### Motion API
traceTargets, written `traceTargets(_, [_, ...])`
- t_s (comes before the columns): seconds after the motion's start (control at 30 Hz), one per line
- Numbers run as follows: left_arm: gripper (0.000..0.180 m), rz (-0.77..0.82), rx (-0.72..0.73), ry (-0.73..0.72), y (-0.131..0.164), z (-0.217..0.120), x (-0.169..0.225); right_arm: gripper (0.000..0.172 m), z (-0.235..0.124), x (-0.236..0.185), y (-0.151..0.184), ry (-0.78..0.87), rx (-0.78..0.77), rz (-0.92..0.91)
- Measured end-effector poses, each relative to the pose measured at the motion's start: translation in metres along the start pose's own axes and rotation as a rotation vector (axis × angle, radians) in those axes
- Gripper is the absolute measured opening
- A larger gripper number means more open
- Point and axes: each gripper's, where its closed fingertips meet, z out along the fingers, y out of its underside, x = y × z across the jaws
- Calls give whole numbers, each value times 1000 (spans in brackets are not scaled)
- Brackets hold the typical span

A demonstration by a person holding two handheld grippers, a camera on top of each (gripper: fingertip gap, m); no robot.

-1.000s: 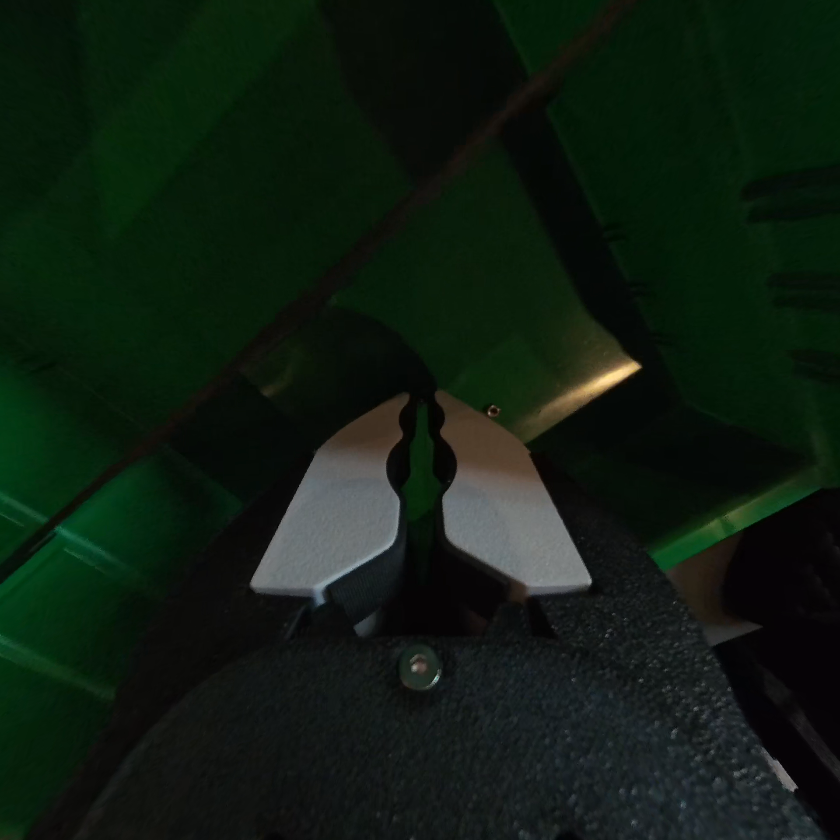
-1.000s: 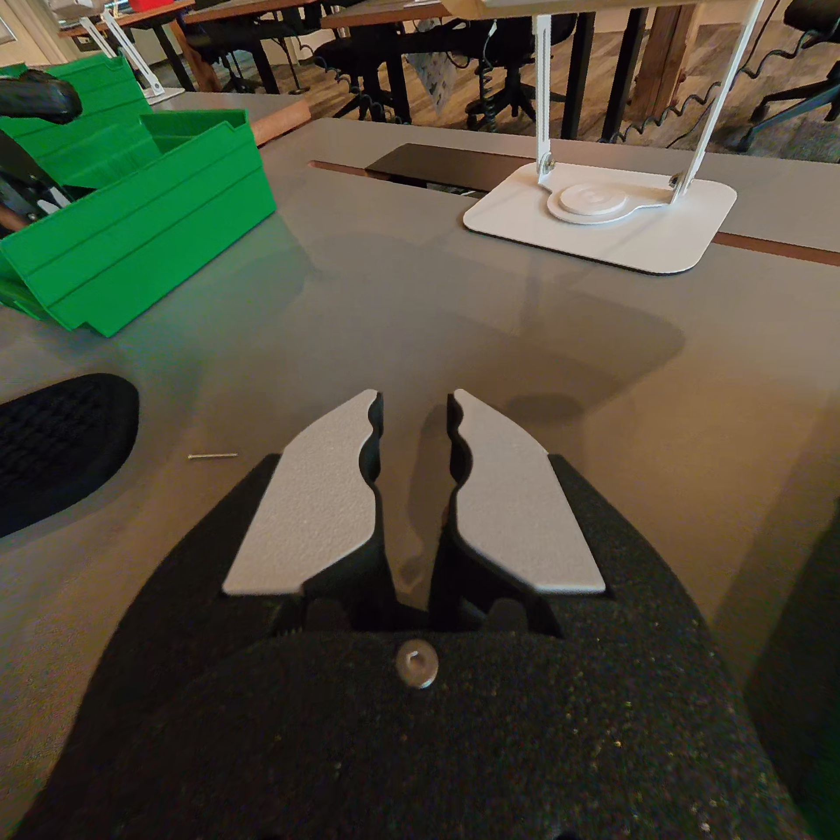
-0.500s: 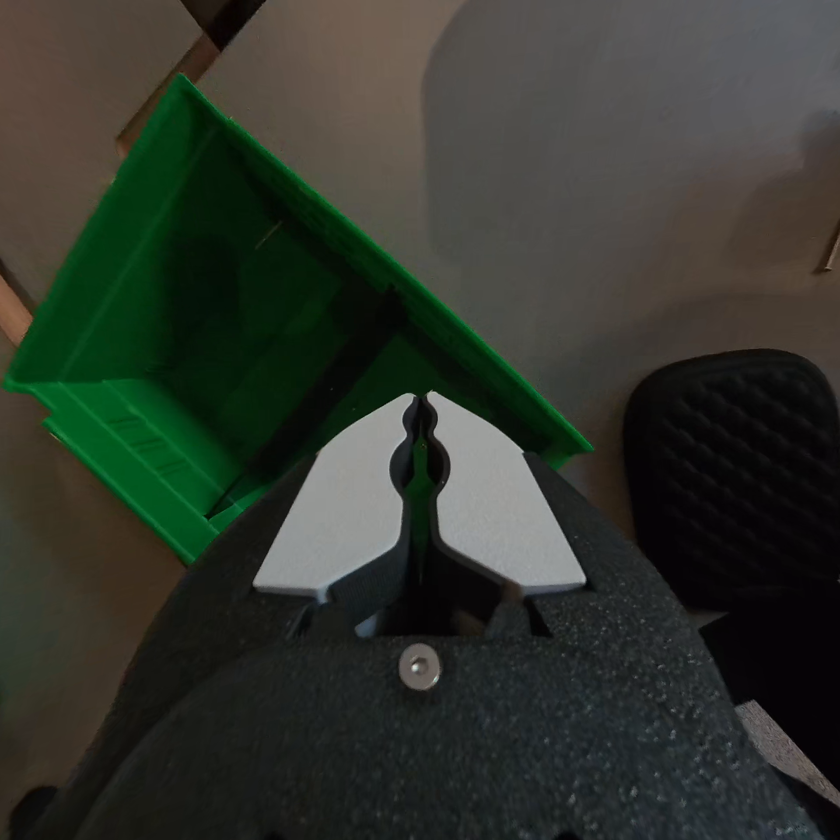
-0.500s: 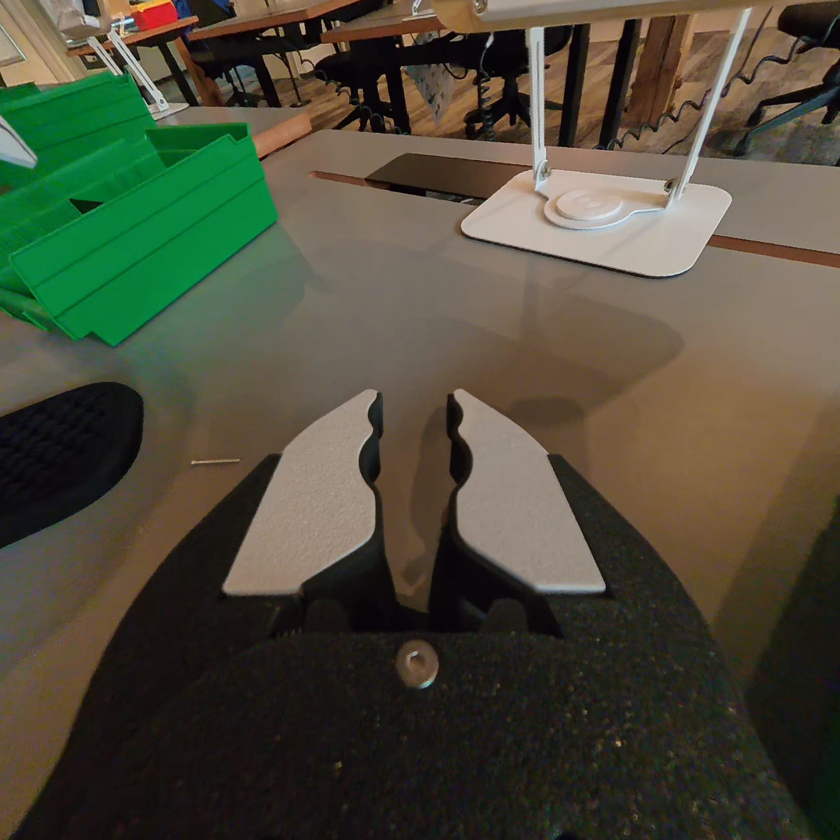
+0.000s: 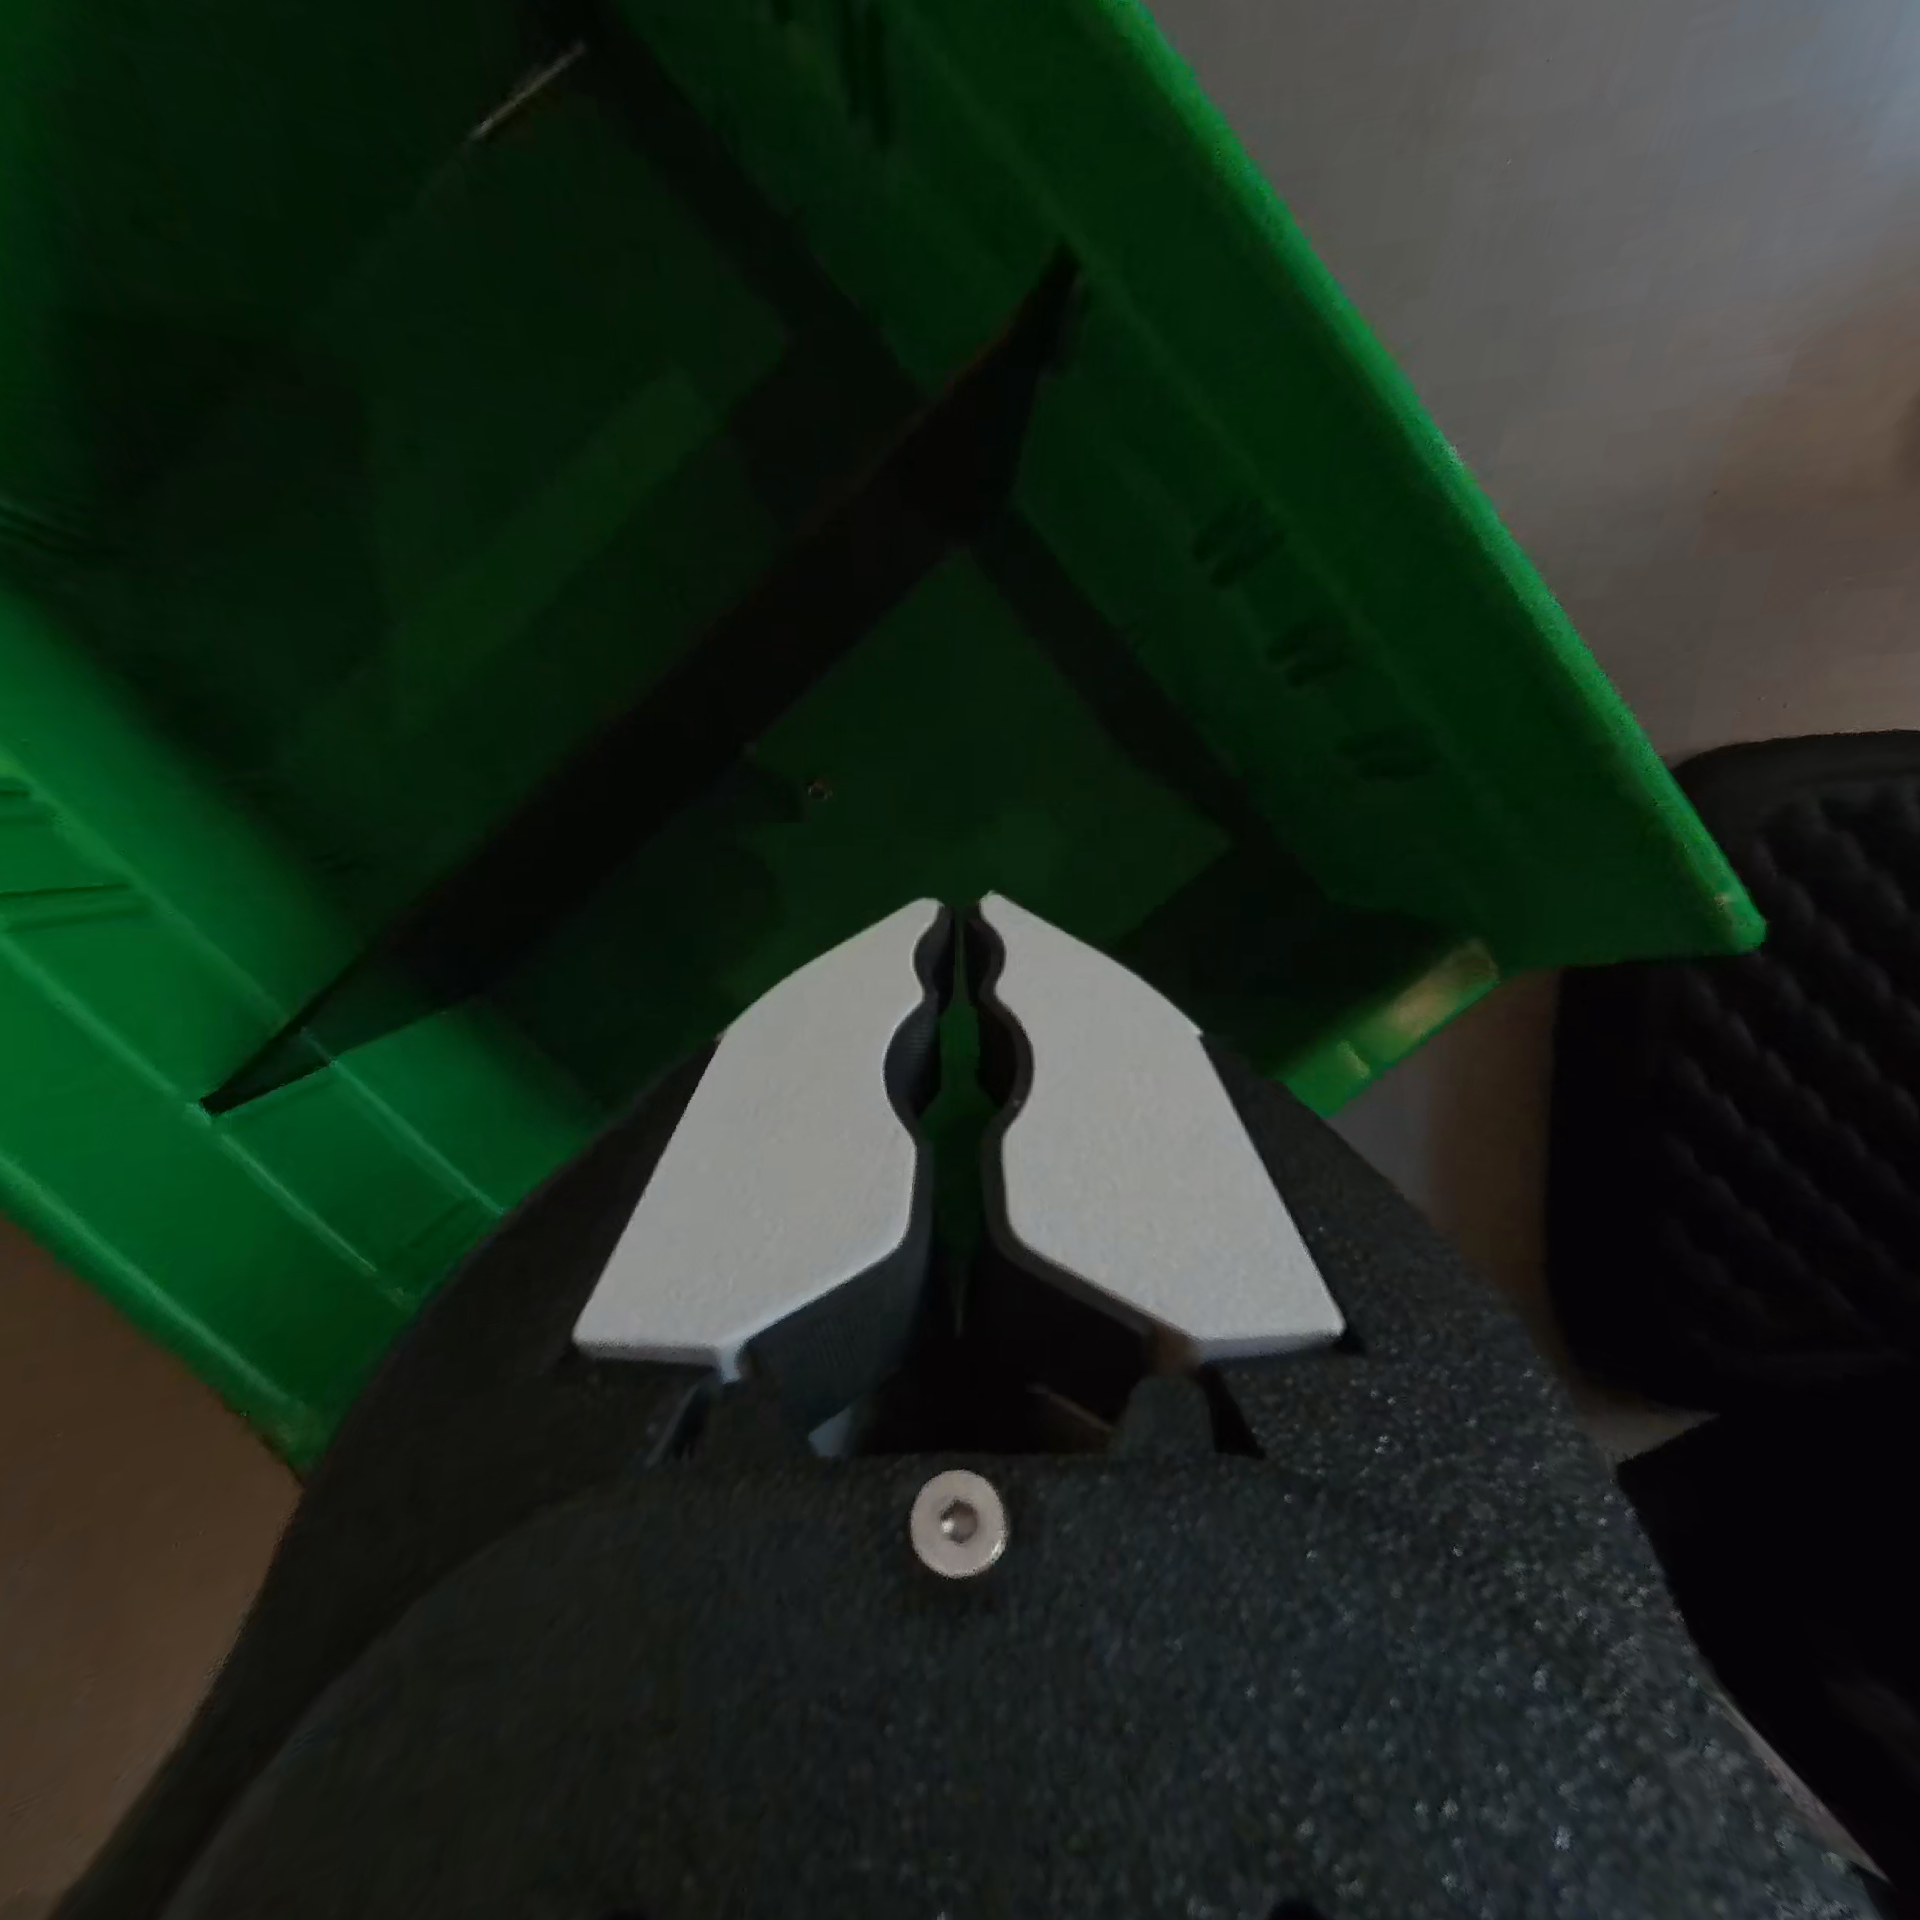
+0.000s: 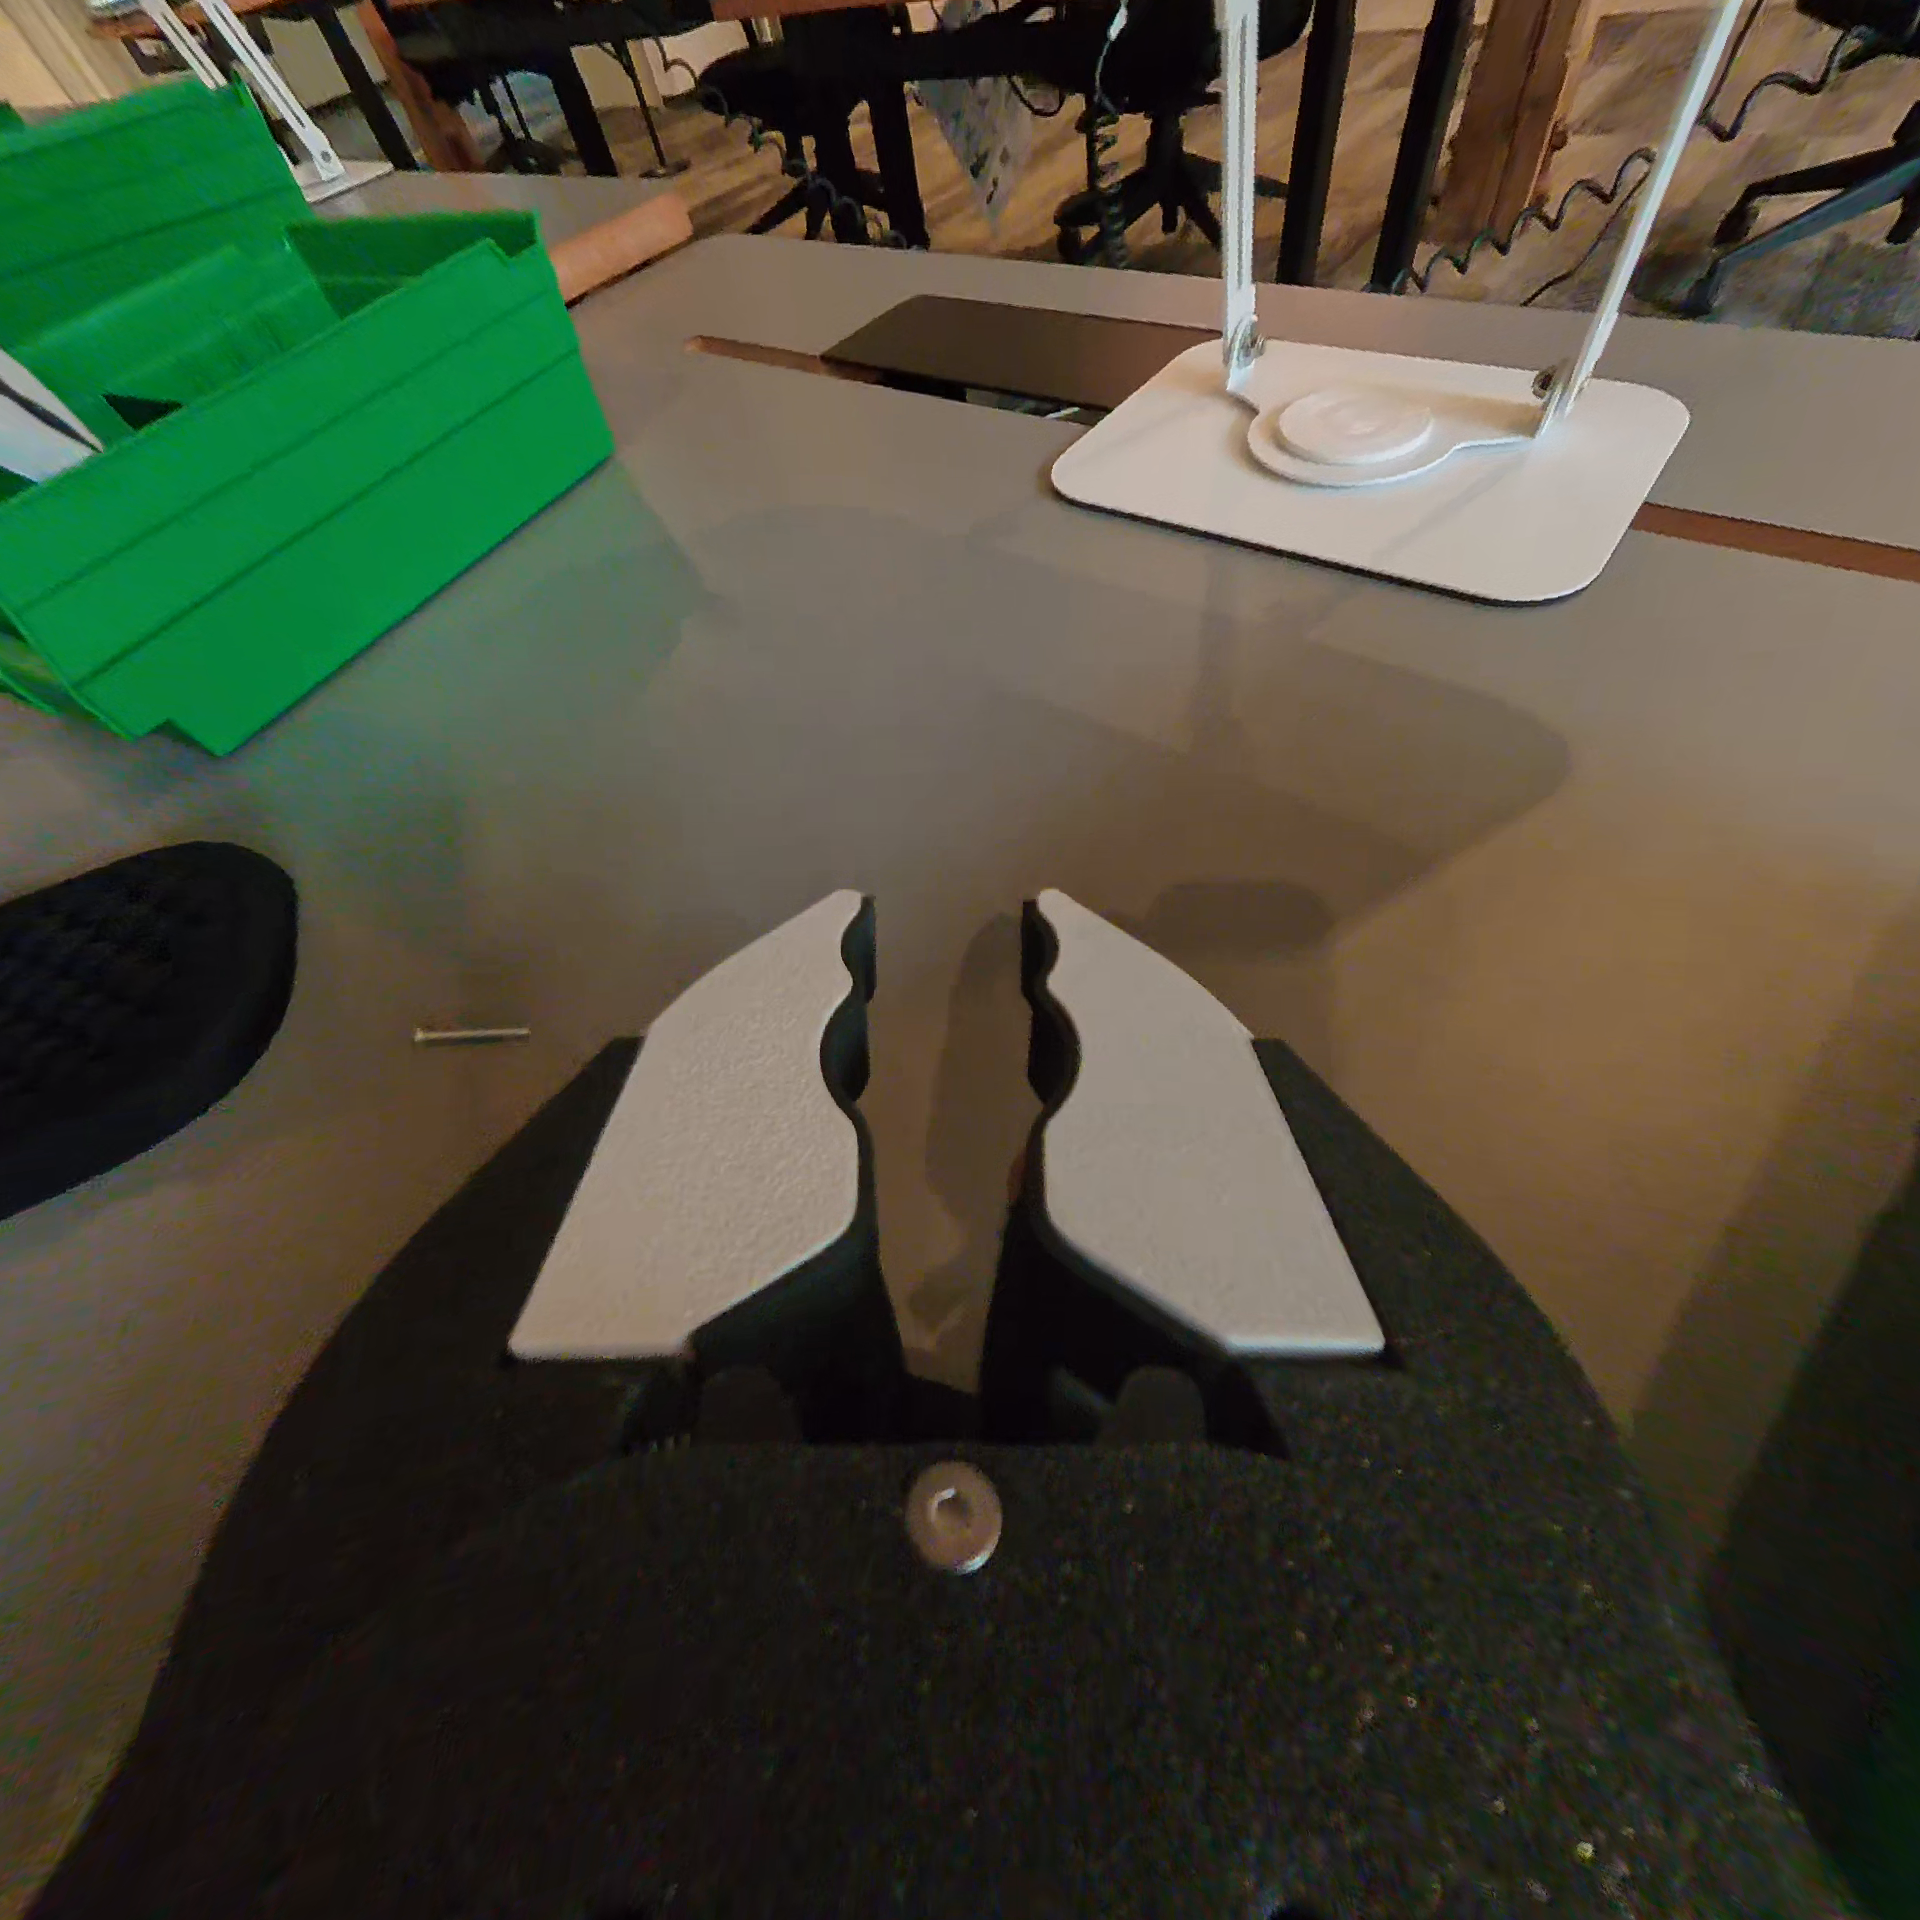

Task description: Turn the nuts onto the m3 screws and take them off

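In the left wrist view my left gripper (image 5: 961,916) hangs over a green bin (image 5: 1299,436) with its fingertips together and nothing visible between them. A small nut (image 5: 819,792) lies on the bin floor just ahead and left of the tips. A thin screw (image 5: 520,94) lies in the far compartment. In the right wrist view my right gripper (image 6: 948,909) is open and empty, low over the grey table (image 6: 935,675). A long screw (image 6: 471,1035) lies on the table to its left. A white finger of the left gripper (image 6: 31,426) shows inside the green bin (image 6: 312,520).
A black quilted pad (image 6: 125,997) lies left of the right gripper and also shows in the left wrist view (image 5: 1745,1039). A white lamp base (image 6: 1371,468) stands at the back right. More green bins (image 6: 125,208) stand behind the first. My hands' fingertips stand some 45 cm from each other. The long screw (image 6: 471,1035) lies some 15 cm from my right tips, 30 cm from my left tips.
My left gripper rose out of the bin, then came back down close over it, staying shut. My right gripper held nearly still with the same opening.
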Motion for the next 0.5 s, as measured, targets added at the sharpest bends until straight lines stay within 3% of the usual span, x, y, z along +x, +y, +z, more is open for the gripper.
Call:
traceTargets(0.1, [16, -37, -85, -38, 8, 23, -10, 26, 0, 2, 1, 4, -3, 8])
traceTargets(0.27, [20, -133, -132, -32, 6, 56, -22, 26, -1, 4, 1, 10, 5, 15])
traceTargets(0.5, [18, -187, -156, -26, 1, 60, -32, 26, -2, 4, 1, 22, 2, -7])
